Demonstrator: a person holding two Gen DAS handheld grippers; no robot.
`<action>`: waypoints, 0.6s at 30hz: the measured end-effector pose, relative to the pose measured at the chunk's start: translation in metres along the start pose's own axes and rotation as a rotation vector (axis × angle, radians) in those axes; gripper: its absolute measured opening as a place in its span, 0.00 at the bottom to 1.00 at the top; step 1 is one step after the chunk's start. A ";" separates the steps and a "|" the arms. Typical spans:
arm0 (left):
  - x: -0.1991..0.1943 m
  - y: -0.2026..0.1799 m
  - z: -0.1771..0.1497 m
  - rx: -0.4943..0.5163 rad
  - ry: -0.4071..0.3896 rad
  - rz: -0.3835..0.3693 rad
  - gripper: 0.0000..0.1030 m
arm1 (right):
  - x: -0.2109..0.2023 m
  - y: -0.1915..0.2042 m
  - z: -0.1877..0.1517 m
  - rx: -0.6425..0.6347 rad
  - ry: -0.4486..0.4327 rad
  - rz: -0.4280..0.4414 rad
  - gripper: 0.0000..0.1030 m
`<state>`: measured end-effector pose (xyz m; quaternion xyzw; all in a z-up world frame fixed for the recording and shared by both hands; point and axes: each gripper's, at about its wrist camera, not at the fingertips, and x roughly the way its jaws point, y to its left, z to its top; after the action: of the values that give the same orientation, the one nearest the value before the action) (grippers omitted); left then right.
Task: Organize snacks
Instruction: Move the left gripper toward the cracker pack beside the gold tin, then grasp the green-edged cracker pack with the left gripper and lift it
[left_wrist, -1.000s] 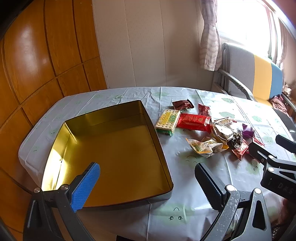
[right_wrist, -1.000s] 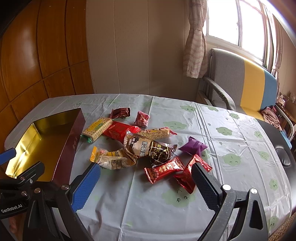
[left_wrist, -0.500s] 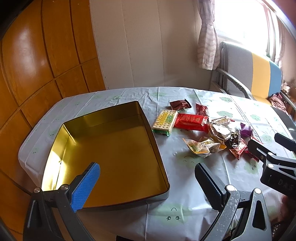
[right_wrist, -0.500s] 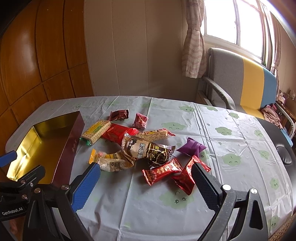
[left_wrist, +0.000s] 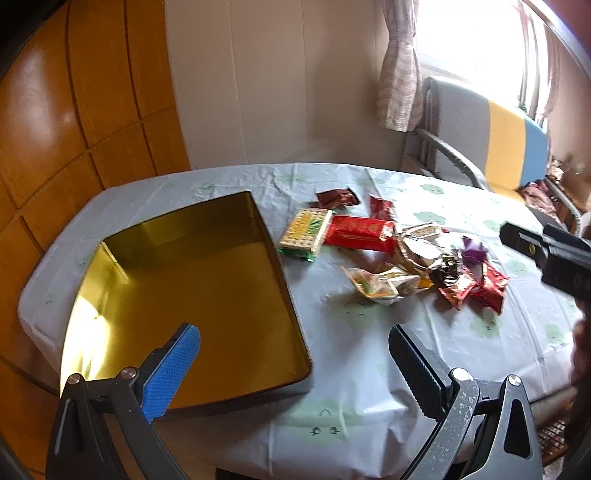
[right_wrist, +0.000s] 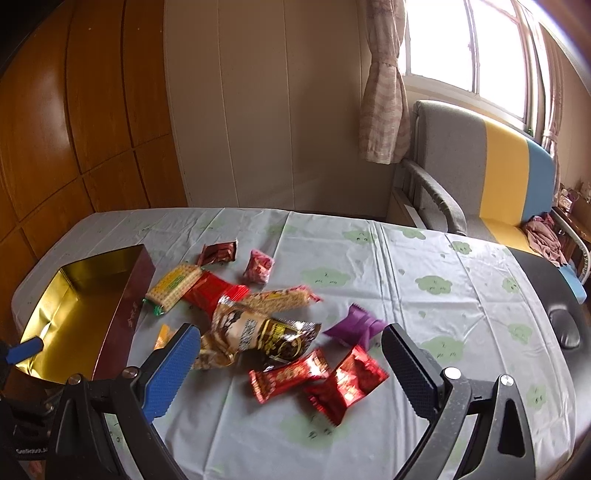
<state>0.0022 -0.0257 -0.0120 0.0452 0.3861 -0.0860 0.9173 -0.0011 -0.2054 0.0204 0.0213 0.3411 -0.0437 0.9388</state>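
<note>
Motion marks this moment: the right tool (right_wrist: 291, 363) has pushed forward and down toward the heap of wrapped snacks, which now sits closer in its view than half a second ago. Its jaws stand spread wide and hold nothing. Just ahead of the gap between them lie two shiny red foil packets (right_wrist: 317, 380), with a purple foil sachet (right_wrist: 354, 326) beyond, toward the black finger, and a brown-and-gold crinkled bag (right_wrist: 255, 332) toward the blue one. Farther off lie a yellow rectangular cracker pack (right_wrist: 173, 286) and a long red wrapper (right_wrist: 212, 291).

The left tool (left_wrist: 293, 356) is also spread and empty, poised over the near corner of the open rectangular tin with the gold interior (left_wrist: 192, 295); it has drifted back only a little. The tin holds nothing, and every snack lies on the cloud-printed bench (right_wrist: 443, 295) off to that tool's right.

So sorting has not begun. The right tool's approach looks like the opening pick, most likely one of the red packets.
</note>
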 end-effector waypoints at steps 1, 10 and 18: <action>0.001 -0.001 0.000 -0.003 0.008 -0.016 1.00 | 0.002 -0.006 0.004 -0.005 0.006 0.005 0.97; 0.004 -0.013 0.012 0.085 0.031 -0.120 1.00 | 0.030 -0.075 0.024 -0.002 0.078 -0.014 0.97; 0.039 -0.013 0.081 0.206 0.093 -0.159 0.99 | 0.052 -0.115 0.012 0.090 0.143 -0.018 0.97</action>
<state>0.0831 -0.0556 0.0161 0.1122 0.4196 -0.1955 0.8793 0.0354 -0.3241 -0.0049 0.0636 0.4049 -0.0659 0.9097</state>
